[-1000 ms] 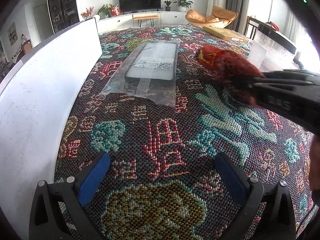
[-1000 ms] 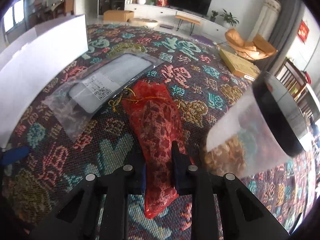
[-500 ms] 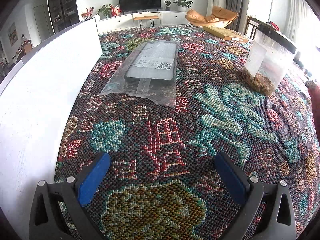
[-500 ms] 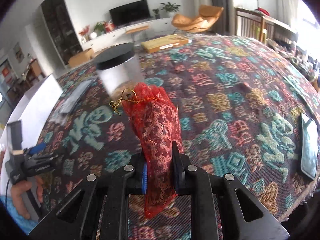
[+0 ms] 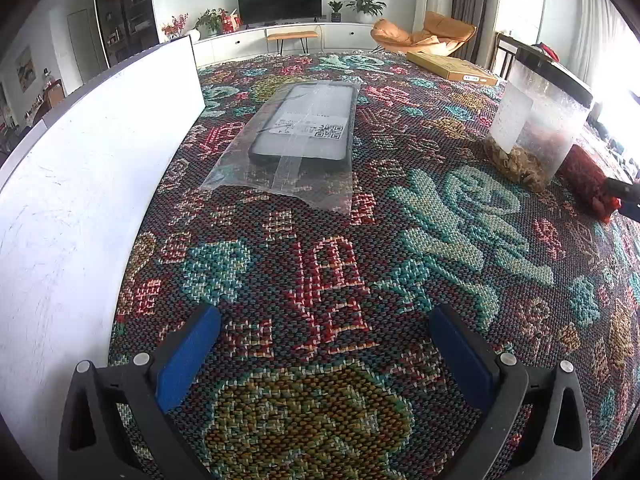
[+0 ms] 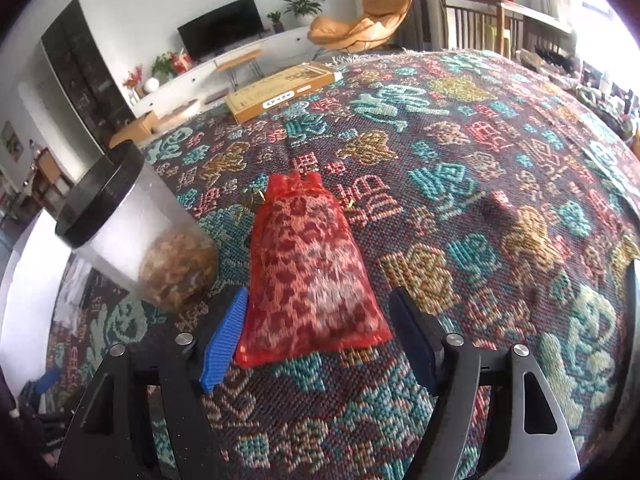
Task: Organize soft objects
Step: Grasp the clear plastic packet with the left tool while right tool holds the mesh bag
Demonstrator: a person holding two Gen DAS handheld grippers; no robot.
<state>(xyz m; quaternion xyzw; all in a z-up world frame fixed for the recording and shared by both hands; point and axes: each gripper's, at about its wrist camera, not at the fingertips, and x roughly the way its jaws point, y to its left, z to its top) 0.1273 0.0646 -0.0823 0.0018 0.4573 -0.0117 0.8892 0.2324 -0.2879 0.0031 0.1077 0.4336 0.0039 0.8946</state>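
Observation:
A red lace drawstring pouch (image 6: 310,276) lies flat on the patterned cloth, right of a clear jar with a black lid (image 6: 132,236). My right gripper (image 6: 320,328) is open, its blue pads on either side of the pouch's near end, not gripping it. In the left wrist view the pouch (image 5: 584,176) shows at far right behind the jar (image 5: 536,120). My left gripper (image 5: 320,352) is open and empty low over the cloth. A phone case in a clear plastic bag (image 5: 300,136) lies ahead of it.
A white board (image 5: 80,184) stands along the left edge of the cloth. A flat yellow cardboard box (image 6: 280,92) lies at the far edge. A dark phone sits at the right edge in the earlier right wrist view, hidden now.
My right gripper carried the pouch rightward past the jar, set it down on the cloth and opened. My left gripper has not moved.

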